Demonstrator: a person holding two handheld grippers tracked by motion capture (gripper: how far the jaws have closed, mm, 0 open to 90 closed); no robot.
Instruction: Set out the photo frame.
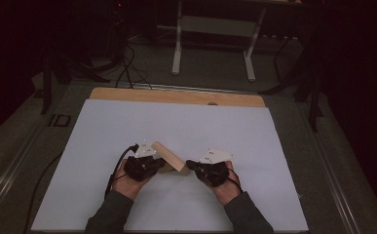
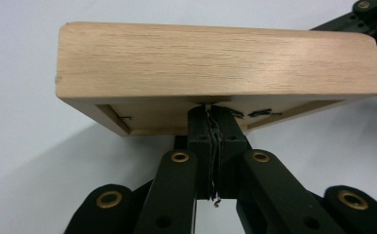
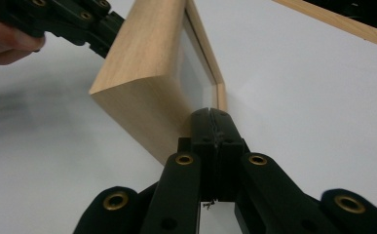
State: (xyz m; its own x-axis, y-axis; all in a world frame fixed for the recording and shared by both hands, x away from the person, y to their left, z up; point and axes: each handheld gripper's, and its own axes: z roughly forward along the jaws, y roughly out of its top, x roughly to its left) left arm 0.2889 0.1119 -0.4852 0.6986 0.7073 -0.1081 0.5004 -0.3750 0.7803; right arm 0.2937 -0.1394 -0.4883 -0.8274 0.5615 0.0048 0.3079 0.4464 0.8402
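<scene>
The wooden frame (image 1: 168, 157) stands tilted between the 2 grippers. The left gripper (image 2: 210, 122) has its jaws together, tips against the frame's edge. The right gripper (image 3: 210, 117) likewise, apparently touching.

Dim room, dark surroundings. White rectangular board (image 1: 186, 126) covers light wooden tabletop (image 1: 176, 96), wood strip bare at far edge. Grey carpeted floor (image 1: 210, 68) beyond. White metal-legged desk frame (image 1: 215, 34) at back. Black cables (image 1: 127, 68) trail across floor.
</scene>
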